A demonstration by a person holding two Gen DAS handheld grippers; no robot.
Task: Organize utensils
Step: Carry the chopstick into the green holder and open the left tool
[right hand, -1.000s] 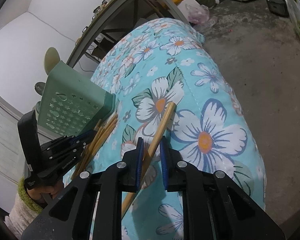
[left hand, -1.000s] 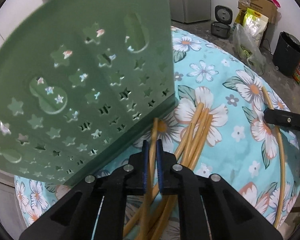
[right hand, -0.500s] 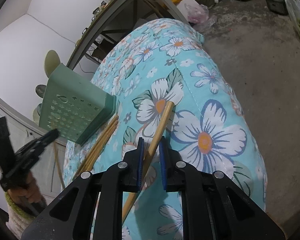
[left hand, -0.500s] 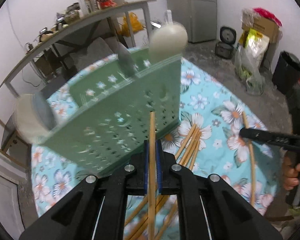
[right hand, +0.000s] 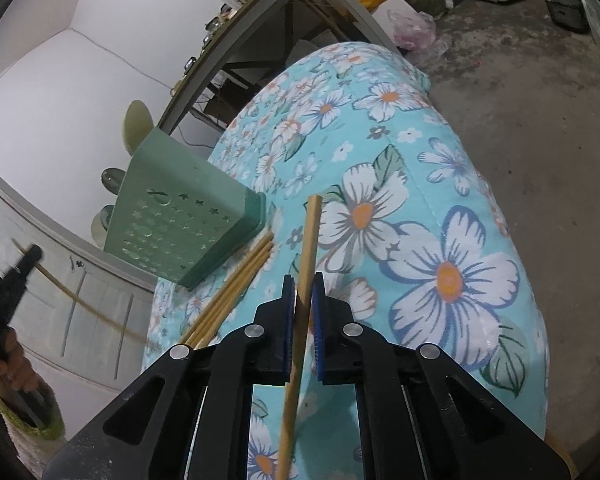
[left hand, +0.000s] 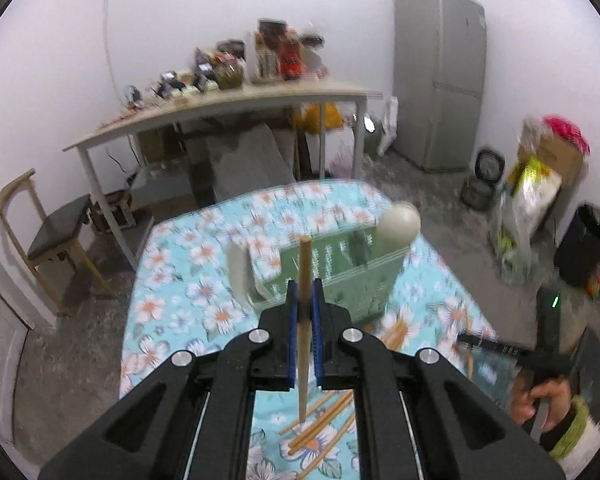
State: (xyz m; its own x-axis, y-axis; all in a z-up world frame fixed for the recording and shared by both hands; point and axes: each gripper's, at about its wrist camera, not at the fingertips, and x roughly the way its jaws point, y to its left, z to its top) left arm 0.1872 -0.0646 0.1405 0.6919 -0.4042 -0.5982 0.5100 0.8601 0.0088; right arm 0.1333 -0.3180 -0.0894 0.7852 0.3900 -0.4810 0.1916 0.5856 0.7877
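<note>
We held the left gripper (left hand: pixel 304 336) high, pinching one chopstick (left hand: pixel 304 320); the right gripper (right hand: pixel 303 320), angled down, was closing on another chopstick (right hand: pixel 302 304), rack (right hand: pixel 180 216) at ten o'clock.

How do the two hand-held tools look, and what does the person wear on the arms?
Both the left tool and the right tool have angular black plastic bodies, silver round screws and blue pads on the inner faces. A small green light glows on the right tool's handle. The sleeve is whitish with a yellow-green cuff.

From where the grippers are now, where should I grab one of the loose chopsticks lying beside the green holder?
Grip a loose chopstick near its middle, coming down from above with fingers across its length. It lies flat on the tablecloth, packed against others, so take the outermost, away from the green holder.
</note>
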